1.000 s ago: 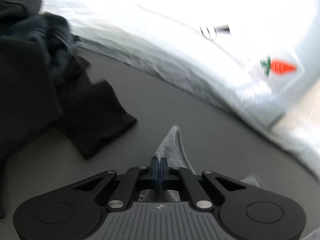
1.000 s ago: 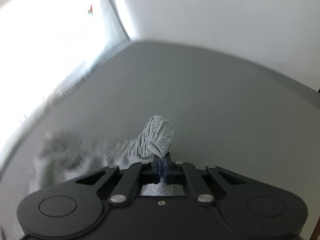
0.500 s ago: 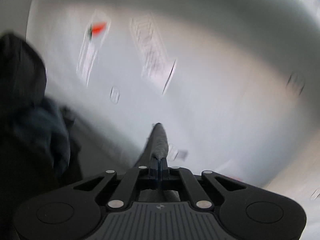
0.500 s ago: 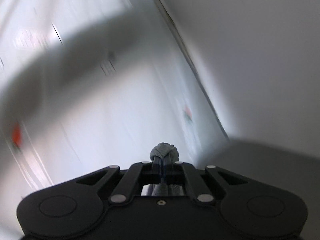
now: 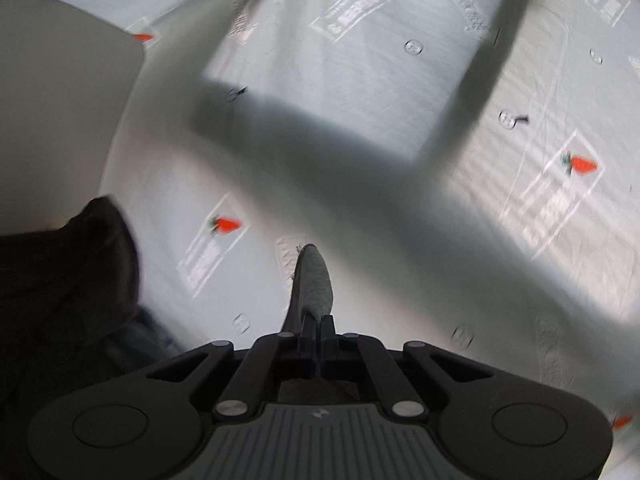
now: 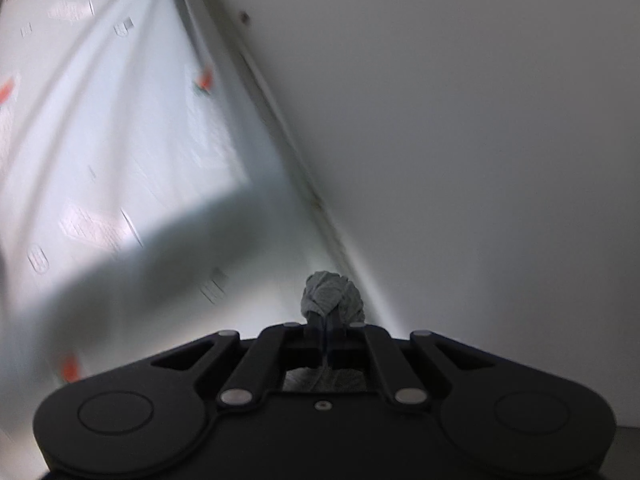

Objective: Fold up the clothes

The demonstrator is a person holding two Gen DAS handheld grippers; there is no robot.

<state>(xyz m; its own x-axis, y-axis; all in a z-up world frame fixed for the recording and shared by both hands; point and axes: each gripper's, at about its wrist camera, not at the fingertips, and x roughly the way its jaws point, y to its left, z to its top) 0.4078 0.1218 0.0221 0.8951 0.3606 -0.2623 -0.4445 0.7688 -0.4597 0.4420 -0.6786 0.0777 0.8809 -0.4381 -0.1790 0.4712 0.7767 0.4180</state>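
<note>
My left gripper (image 5: 318,322) is shut on a fold of a grey garment (image 5: 314,284) that pokes out past the fingertips. My right gripper (image 6: 327,326) is shut on a bunched edge of the same grey ribbed cloth (image 6: 330,294). Both are raised and point at a pale curtain, so the rest of the garment hangs below, out of view. A pile of dark clothes (image 5: 60,292) sits at the left of the left wrist view.
A pale curtain printed with carrots (image 5: 360,120) fills the left wrist view and the left of the right wrist view (image 6: 100,140). A white wall (image 6: 460,140) is on the right. A pale flat panel (image 5: 60,100) stands at the upper left.
Both grippers have lifted the grey garment off the grey table and tilted upward; the table has dropped out of view and the curtain and wall now fill the frames.
</note>
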